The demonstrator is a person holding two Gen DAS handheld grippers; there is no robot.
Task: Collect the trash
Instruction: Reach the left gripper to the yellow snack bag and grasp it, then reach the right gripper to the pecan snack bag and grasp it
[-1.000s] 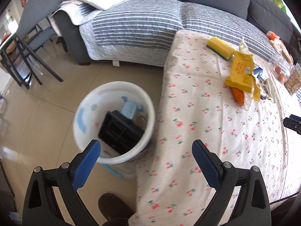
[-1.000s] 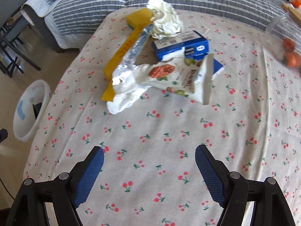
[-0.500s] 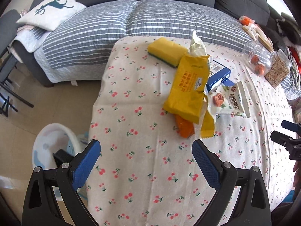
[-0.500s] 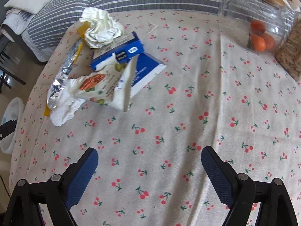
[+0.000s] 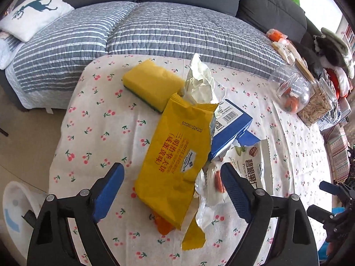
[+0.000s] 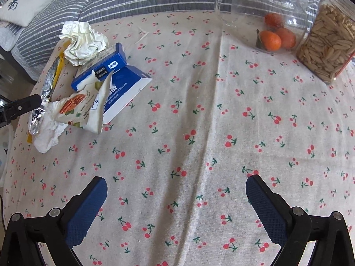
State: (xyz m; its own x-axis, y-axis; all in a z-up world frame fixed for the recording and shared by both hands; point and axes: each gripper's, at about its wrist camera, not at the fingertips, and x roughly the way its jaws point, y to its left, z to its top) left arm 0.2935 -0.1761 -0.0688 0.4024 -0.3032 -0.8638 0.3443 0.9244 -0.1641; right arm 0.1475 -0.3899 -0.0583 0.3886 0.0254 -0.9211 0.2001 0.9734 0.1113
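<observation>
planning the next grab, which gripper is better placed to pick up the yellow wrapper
Left. The left gripper is open with the yellow wrapper between its fingers; the right gripper is open over bare tablecloth, well away from the trash pile.

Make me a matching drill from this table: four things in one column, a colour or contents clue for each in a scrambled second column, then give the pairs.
Things
1. sponge
2. biscuit box
3. round glass jar
4. square jar

Clues
A. holds pale seeds
B. yellow with a green underside
C. holds orange fruit
D. blue and white

Pairs: 1-B, 2-D, 3-C, 4-A
</observation>
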